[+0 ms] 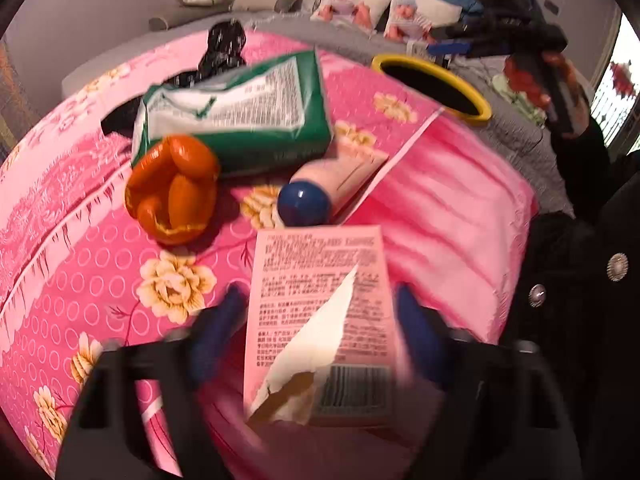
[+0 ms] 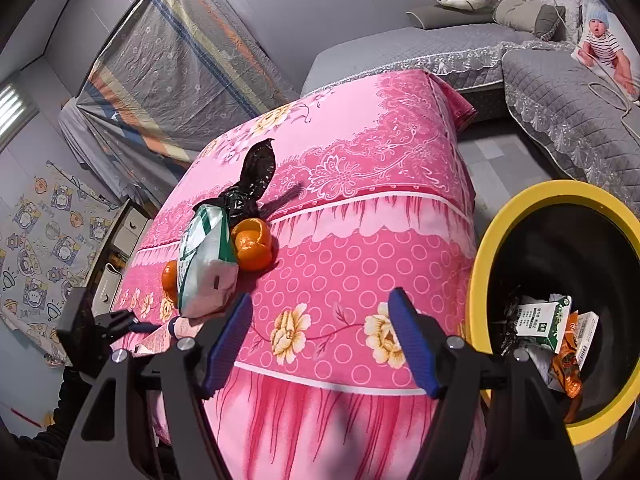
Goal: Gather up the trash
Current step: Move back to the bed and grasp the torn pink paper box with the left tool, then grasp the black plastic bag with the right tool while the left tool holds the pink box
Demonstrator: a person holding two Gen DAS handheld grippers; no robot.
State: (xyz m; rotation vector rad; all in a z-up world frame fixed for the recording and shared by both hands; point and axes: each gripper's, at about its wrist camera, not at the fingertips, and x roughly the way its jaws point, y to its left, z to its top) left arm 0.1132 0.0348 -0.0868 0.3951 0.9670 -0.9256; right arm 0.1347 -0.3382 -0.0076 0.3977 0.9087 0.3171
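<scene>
1. Pink floral cover (image 1: pixel 120 280) was spread over the surface, with a grey sofa (image 2: pixel 440 52) behind it.
2. Left gripper (image 1: pixel 320 320) had a torn pink box (image 1: pixel 320 280) between its blue fingers (image 1: pixel 216 328). Picture's blurry there, so I couldn't tell if the pads were pressing on it or just beside it.
3. Just past the box lay a pink tube (image 1: pixel 344 172) with a blue cap (image 1: pixel 304 202).
4. Orange peel (image 1: pixel 172 188) sat left of the tube, touching a green-white pack (image 1: pixel 236 116). Black bag (image 1: pixel 224 48) was further back.
5. Right gripper (image 2: pixel 320 340) hung over the near edge of the cover, jaws apart, nothing in them.
6. Yellow-rimmed bin (image 2: pixel 480 292) stood to the right of the surface, with a carton (image 2: pixel 540 320) and wrappers already in it.
7. From the right wrist, the left gripper showed at the near left, by the pack.
</scene>
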